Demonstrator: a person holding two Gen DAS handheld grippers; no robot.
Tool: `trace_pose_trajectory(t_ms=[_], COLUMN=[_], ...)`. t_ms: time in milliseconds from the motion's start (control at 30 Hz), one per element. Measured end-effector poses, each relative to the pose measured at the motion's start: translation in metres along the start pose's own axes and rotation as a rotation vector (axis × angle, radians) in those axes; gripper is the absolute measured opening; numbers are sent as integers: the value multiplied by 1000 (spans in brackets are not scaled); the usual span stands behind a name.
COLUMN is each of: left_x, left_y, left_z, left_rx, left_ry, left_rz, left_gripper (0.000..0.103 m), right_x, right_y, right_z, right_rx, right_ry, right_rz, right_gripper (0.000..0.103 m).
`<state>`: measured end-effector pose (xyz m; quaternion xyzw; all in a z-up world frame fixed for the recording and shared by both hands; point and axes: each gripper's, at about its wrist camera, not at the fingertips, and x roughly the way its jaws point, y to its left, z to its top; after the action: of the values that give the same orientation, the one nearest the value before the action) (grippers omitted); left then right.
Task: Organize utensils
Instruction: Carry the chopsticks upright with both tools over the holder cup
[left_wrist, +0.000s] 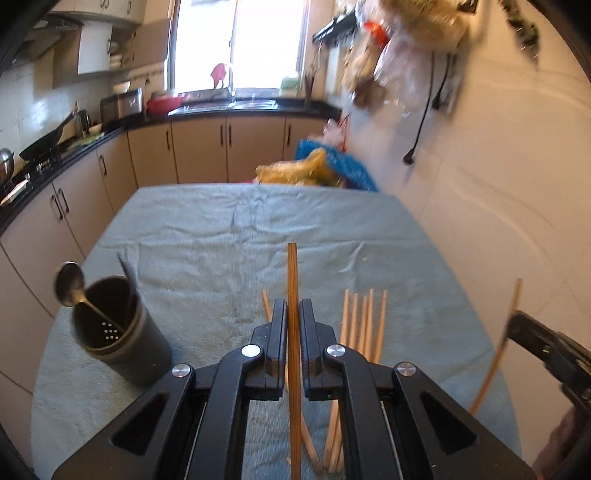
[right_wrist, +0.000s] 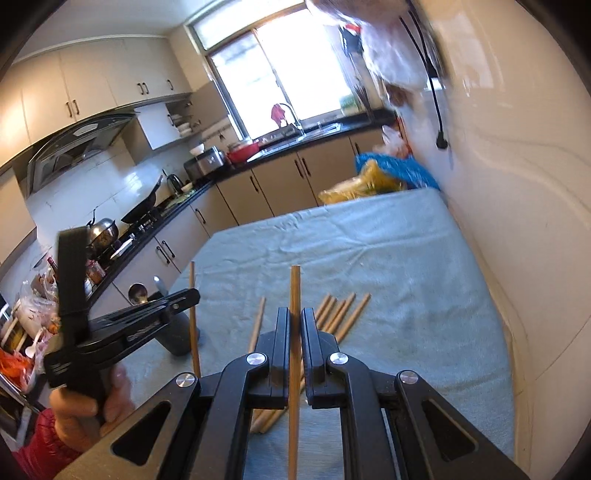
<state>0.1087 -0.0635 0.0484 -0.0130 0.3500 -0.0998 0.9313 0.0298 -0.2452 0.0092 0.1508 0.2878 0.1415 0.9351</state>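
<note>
Now the left gripper is pinching a single wooden chopstick between its two black fingers, which are closed against it; the stick is running along the line of the fingers, its far tip poking out past them and its near end passing back under the tool. Likewise the right gripper is clamping its own chopstick the same way, fingers drawn in tight on the shaft, tip jutting forward. Both tools are hanging above a table covered with a pale blue-green cloth. Just beneath and beyond the fingers, a loose bunch of chopsticks is lying flat on the cloth, roughly side by side, with one more stick lying a little apart to their left. Off to the left of the left gripper, a dark cylindrical utensil holder is standing upright on the cloth, with a metal spoon leaning out of it, bowl upward, and a dark handle beside it. From the right wrist view, the left gripper is showing near the holder, its chopstick pointing upward.
</note>
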Motion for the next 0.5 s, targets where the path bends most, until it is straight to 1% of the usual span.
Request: trace_pose_trajectory(t_ms=[67, 233, 500], left_x=[-14, -37, -61], left_y=[3, 12, 23], left_z=[-3, -10, -23], left_rx=[4, 5, 14], left_ry=[-26, -63, -96], left_rz=[-15, -44, -65], left_gripper=[6, 6, 6], right_x=[-3, -7, -16], right_y=[10, 31, 61], right_z=[-3, -6, -8], right_rx=[-19, -45, -88], right_ry=[-19, -50, -91], right_rz=[-9, -31, -58], right_gripper=[6, 6, 6])
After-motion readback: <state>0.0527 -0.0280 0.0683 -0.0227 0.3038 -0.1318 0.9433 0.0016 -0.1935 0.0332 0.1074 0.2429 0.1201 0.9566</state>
